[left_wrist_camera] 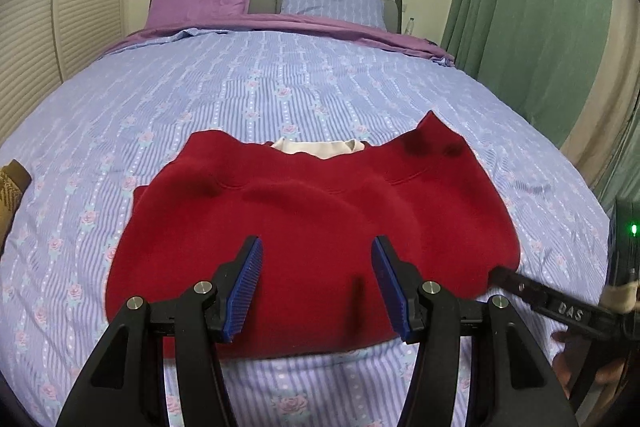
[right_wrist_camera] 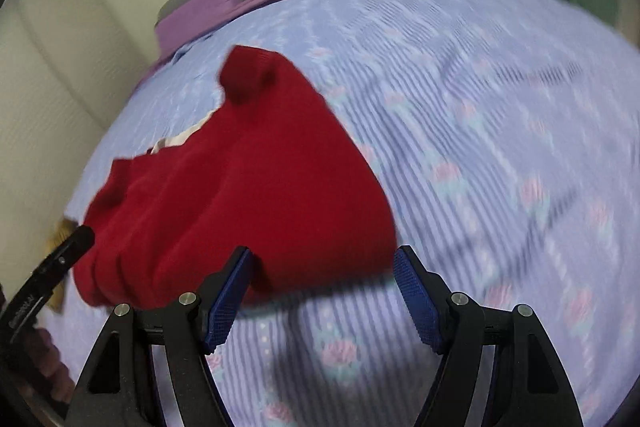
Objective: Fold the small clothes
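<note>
A small red sweater (left_wrist_camera: 304, 219) with a cream collar (left_wrist_camera: 320, 148) lies partly folded on the bed, its sleeves tucked in. My left gripper (left_wrist_camera: 317, 287) is open, hovering just above the sweater's near hem, empty. My right gripper (right_wrist_camera: 322, 291) is open and empty at the sweater's (right_wrist_camera: 248, 187) right near corner; the right wrist view is motion-blurred. The right gripper's finger also shows in the left wrist view (left_wrist_camera: 552, 301), low at the right, beside the sweater's edge. The left gripper shows at the left edge of the right wrist view (right_wrist_camera: 48, 279).
The bed (left_wrist_camera: 280, 79) has a blue striped floral cover, with a purple pillow (left_wrist_camera: 200, 3) and a blue pillow (left_wrist_camera: 332, 3) at the headboard. A brown cloth item (left_wrist_camera: 12, 187) lies at the left edge. Green curtains (left_wrist_camera: 532, 7) hang to the right.
</note>
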A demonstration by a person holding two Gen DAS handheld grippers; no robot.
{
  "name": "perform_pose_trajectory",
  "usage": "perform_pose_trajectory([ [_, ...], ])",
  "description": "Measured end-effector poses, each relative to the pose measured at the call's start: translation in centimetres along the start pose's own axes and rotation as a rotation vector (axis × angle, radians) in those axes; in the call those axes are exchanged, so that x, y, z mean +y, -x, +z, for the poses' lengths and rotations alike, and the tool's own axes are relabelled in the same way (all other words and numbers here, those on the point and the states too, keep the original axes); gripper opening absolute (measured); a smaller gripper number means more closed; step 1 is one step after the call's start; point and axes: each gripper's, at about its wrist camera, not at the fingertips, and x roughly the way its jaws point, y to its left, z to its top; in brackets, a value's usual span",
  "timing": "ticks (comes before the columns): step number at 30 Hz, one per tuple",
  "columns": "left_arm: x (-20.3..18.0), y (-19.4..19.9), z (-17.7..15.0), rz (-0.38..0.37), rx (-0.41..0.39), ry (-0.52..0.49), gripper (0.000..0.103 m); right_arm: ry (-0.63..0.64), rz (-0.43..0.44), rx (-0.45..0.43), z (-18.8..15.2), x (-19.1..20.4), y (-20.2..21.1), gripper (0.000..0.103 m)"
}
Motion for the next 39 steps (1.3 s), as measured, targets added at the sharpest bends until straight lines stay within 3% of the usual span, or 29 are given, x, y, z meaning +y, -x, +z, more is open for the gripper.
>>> perform_pose_trajectory([
  [8, -0.5, -2.5, -0.2, -0.018, 0.031, 0.016, 0.055, -0.159, 0.165, -0.009, -0.3, -1.1, -2.2, 0.073],
  [17, -1.2, -5.0, -1.7, 0.044, 0.0, -0.045, 0.056, -0.27, 0.246, -0.056, 1.2, -0.6, -4.4, 0.077],
  [20, -1.2, -5.3, -2.3, 0.051, -0.009, -0.056, 0.056, -0.284, 0.286, -0.032, 1.2, 0.0, -6.0, 0.094],
  [24, -0.9, -5.3, -2.4, 0.044, -0.012, -0.04, 0.056, -0.238, 0.308, -0.052, 1.0, 1.4, -6.8, 0.095],
  [25, -0.9, -5.3, -2.4, 0.041, -0.01, -0.036, 0.056, -0.236, 0.34, -0.065, 0.8, 1.5, -6.9, 0.092],
  [28, -0.7, -5.2, -2.3, 0.029, -0.008, -0.024, 0.056, -0.371, 0.396, -0.061, 0.2, -0.4, -7.5, 0.047],
  [29, -0.7, -5.1, -2.3, 0.025, -0.008, -0.021, 0.056, -0.447, 0.465, -0.051, -0.1, -1.5, -7.8, 0.042],
  [31, -0.9, -5.1, -2.2, 0.025, -0.007, -0.026, 0.056, -0.508, 0.517, -0.052, -0.6, -2.2, -7.9, 0.039],
  [34, -0.6, -5.2, -2.3, 0.02, -0.011, -0.024, 0.056, -0.476, 0.481, -0.104, -0.8, -1.0, -7.0, 0.035],
  [37, -0.2, -5.1, -2.3, 0.001, -0.013, -0.007, 0.056, -0.401, 0.373, -0.162, -0.6, 1.1, -5.6, 0.035],
  [39, -0.2, -5.1, -2.5, 0.001, -0.016, -0.005, 0.056, -0.262, 0.253, -0.209, -0.2, 3.8, -4.4, 0.035],
])
